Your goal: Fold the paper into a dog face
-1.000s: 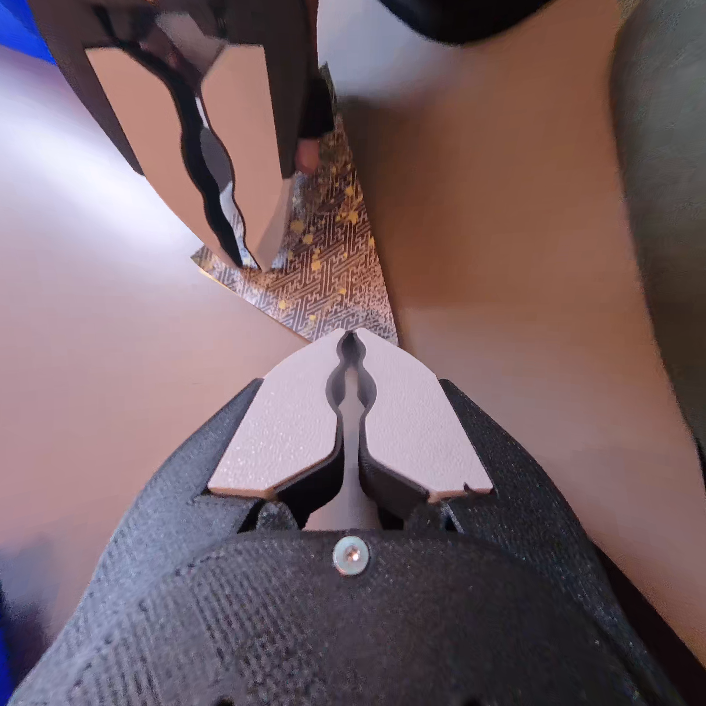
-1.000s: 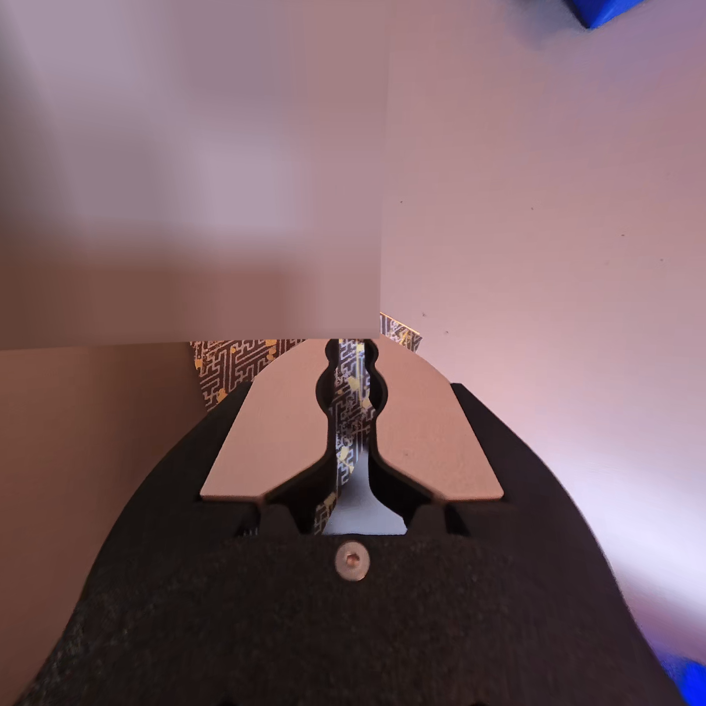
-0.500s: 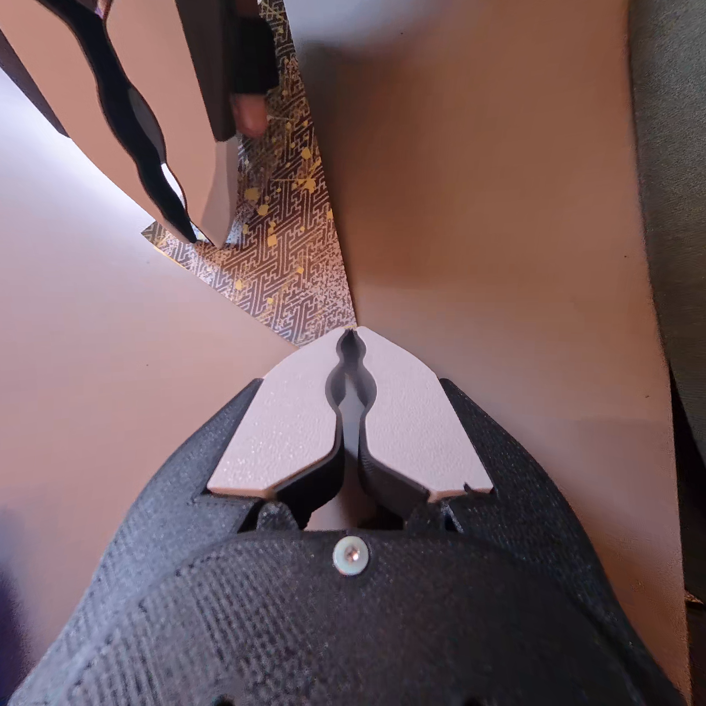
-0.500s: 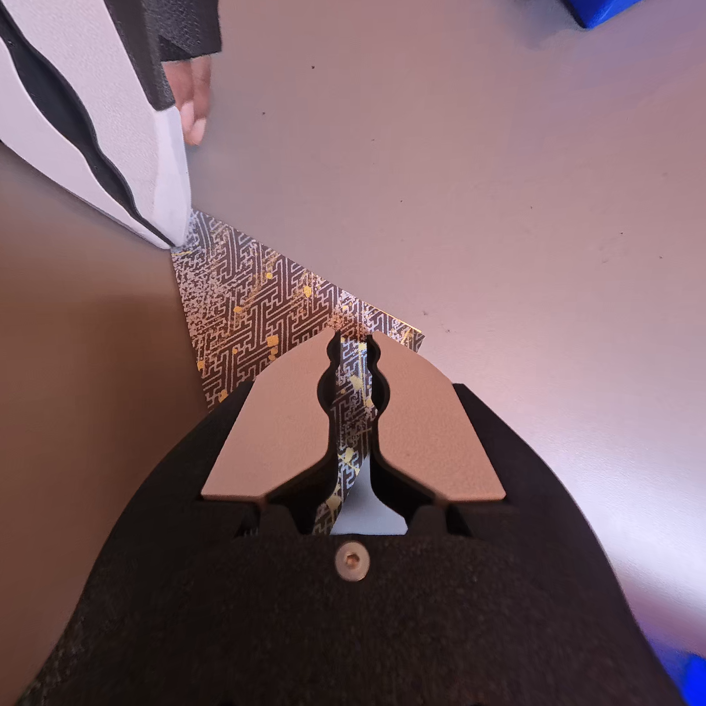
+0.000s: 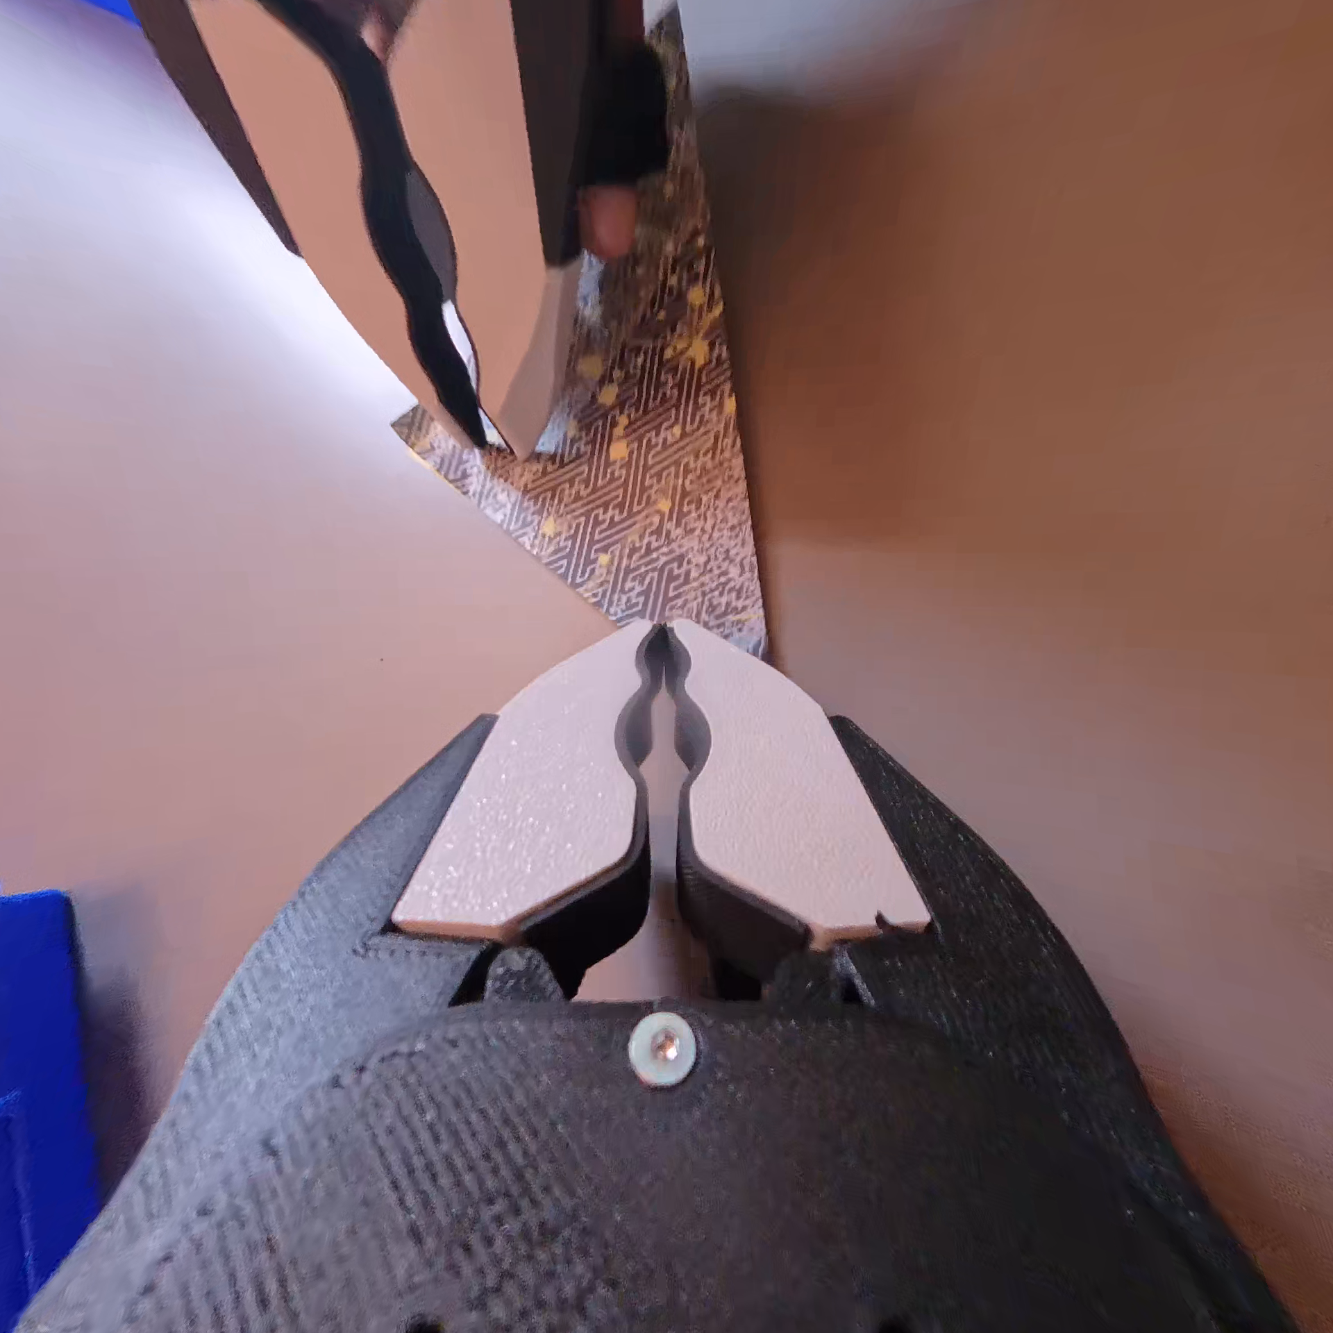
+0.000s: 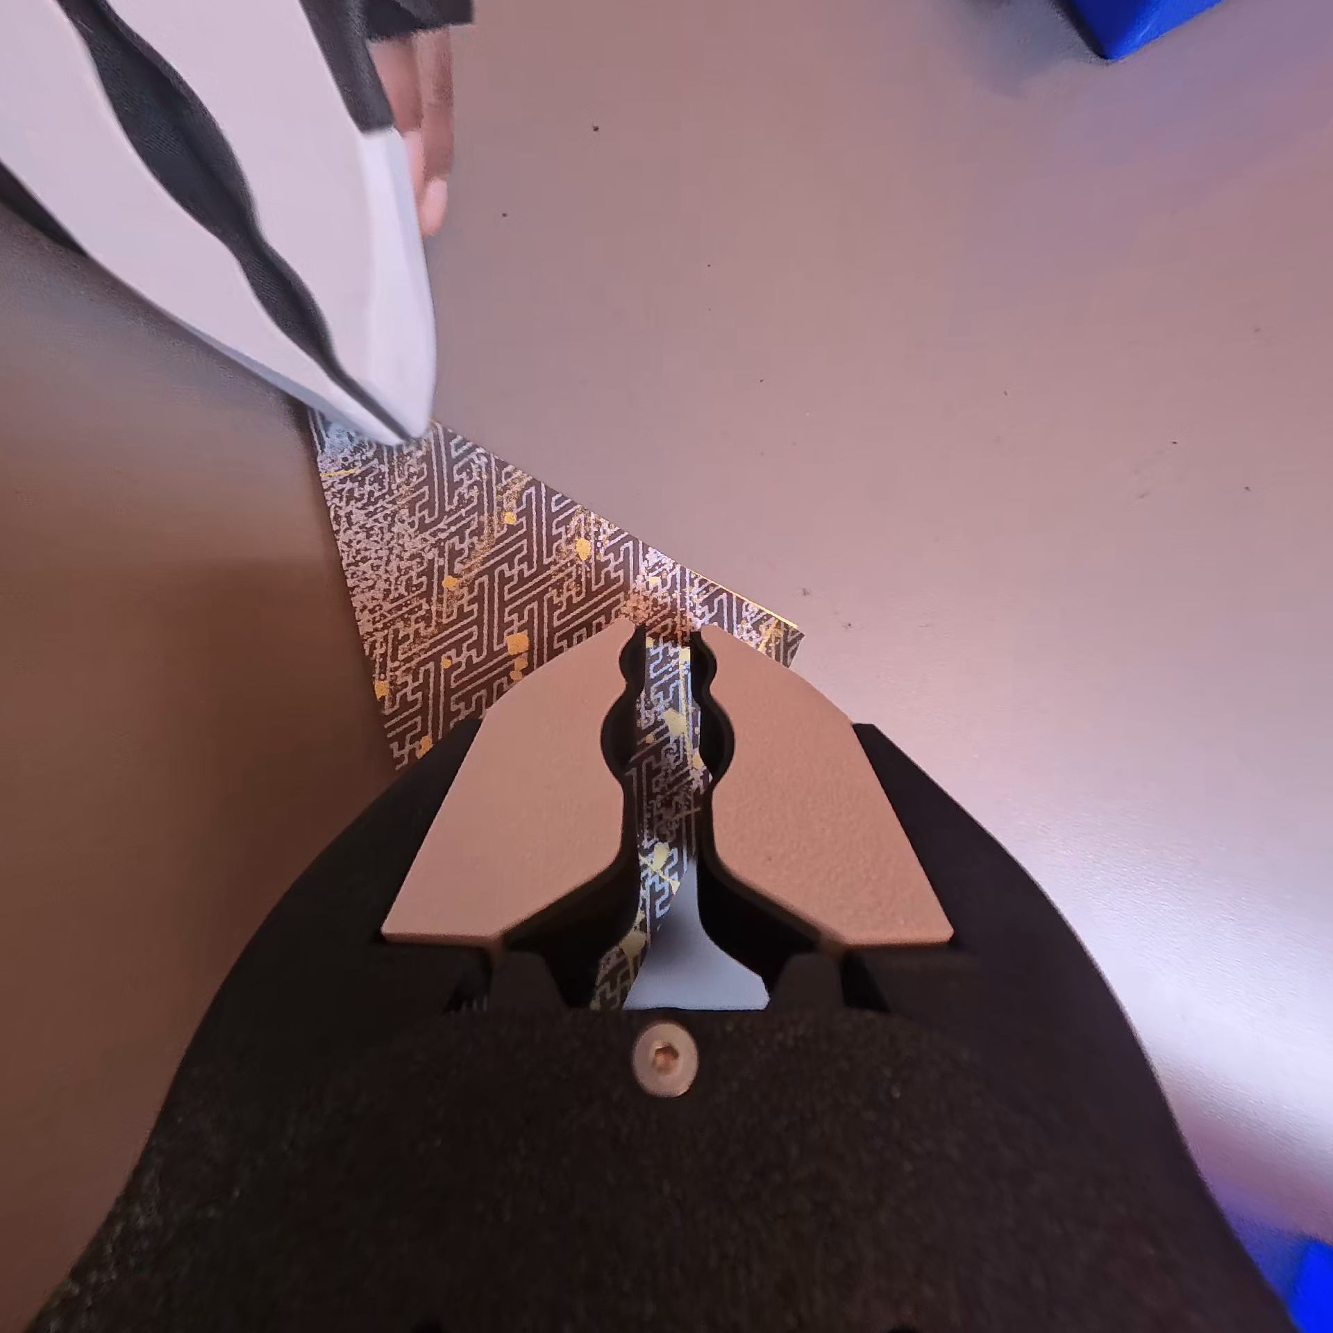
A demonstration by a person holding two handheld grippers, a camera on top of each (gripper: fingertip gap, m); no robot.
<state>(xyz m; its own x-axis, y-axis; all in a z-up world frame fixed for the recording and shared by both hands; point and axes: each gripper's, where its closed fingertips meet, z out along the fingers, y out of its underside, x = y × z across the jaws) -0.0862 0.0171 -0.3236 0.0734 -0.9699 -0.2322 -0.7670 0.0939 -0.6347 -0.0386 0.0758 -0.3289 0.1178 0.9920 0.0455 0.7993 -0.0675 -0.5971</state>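
Right wrist view: my right gripper pinches the patterned paper; left gripper (tips together, empty) touches its corner.

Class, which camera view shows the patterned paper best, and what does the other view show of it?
The right wrist view: the paper is sharp, its triangular shape lying on the table, one flap between the right gripper fingers. The left wrist view shows the paper partly blurred, ending at the left gripper.
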